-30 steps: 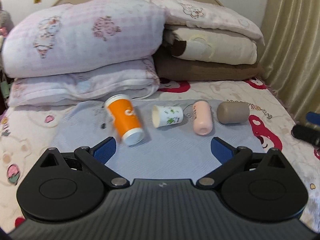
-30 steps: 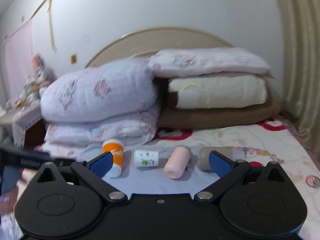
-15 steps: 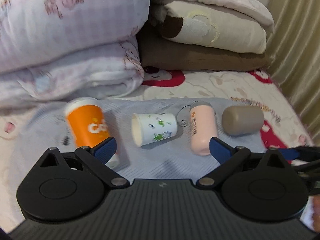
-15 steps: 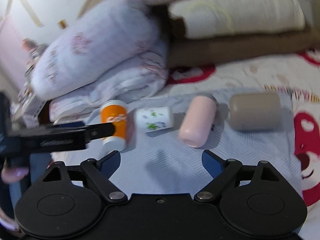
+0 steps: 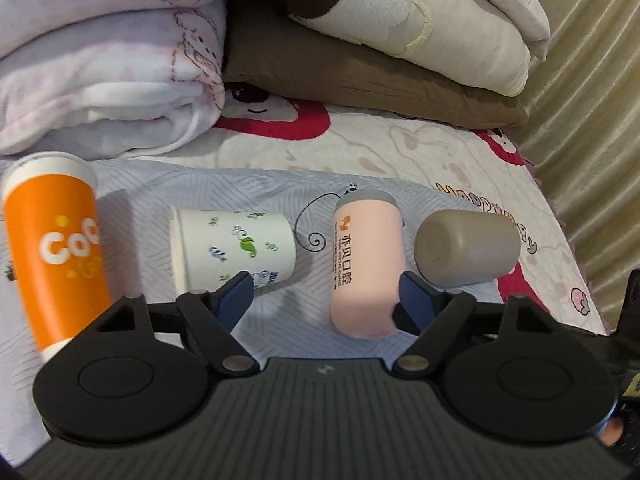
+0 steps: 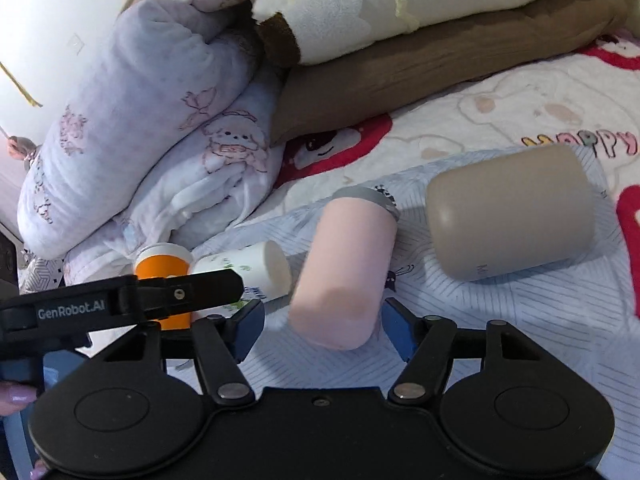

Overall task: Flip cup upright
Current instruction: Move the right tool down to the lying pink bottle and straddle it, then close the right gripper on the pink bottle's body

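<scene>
Pink cup [image 6: 340, 272] lies between right gripper's [image 6: 322, 320] spread jaws.

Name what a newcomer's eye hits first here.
Four cups lying on their sides in a row on the pale blue mat: orange cup leftmost, then white cup, pink cup, grey cup. Both open tools flank the pink cup. Folded quilts are piled behind.
</scene>
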{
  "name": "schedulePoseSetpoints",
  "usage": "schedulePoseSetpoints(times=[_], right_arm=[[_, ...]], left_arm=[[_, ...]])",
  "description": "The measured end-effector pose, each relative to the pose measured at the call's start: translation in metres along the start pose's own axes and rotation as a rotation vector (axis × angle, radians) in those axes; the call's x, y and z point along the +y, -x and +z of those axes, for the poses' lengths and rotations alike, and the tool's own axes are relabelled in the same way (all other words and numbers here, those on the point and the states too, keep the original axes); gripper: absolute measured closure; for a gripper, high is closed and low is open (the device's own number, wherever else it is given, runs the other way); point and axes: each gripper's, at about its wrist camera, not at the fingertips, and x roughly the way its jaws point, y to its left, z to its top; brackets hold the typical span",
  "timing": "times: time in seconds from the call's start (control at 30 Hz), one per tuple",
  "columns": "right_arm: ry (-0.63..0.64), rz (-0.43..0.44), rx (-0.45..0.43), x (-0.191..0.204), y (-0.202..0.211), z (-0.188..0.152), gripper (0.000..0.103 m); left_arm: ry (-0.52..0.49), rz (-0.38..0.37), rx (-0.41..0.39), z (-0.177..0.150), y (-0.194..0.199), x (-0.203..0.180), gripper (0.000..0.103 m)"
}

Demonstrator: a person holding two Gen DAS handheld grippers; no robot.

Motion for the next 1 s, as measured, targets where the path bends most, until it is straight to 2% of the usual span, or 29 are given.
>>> schedulePoseSetpoints(times=[0.07, 0.13, 0.27, 0.53, 0.73, 1.0], right_arm=[[0.033, -0.016, -0.015, -0.001, -0.009, -0.001, 0.032], [0.052, -0.032, -0.018, -0.002, -0.019, -0.001, 0.032], [0.055, -0.022, -0.004, -0.002, -0.027, -0.004, 0.032], [0.081, -0.013, -0.009, -0.004, -0.035, -0.008, 0.035], [0.129, -0.021, -0.003, 0.003, -0.033, -0.011, 0.036], [0.138, -0.01, 0.064, 0.012, -0.023, -0.022, 0.036]], left_arm=[[-0.005, 0.004, -0.008, -0.002, -0.009, -0.003, 0.039], [-0.017, 0.027, -0.019, -0.004, -0.015, -0.006, 0.041], [0.034, -0.043, 0.018, -0.005, -0.026, 0.0, 0.046], [0.07, -0.112, 0.035, -0.01, -0.038, 0.004, 0.048], [0.075, -0.141, 0.077, -0.014, -0.039, 0.0, 0.053], [0.055, -0.11, 0.141, -0.027, -0.023, -0.007, 0.053]])
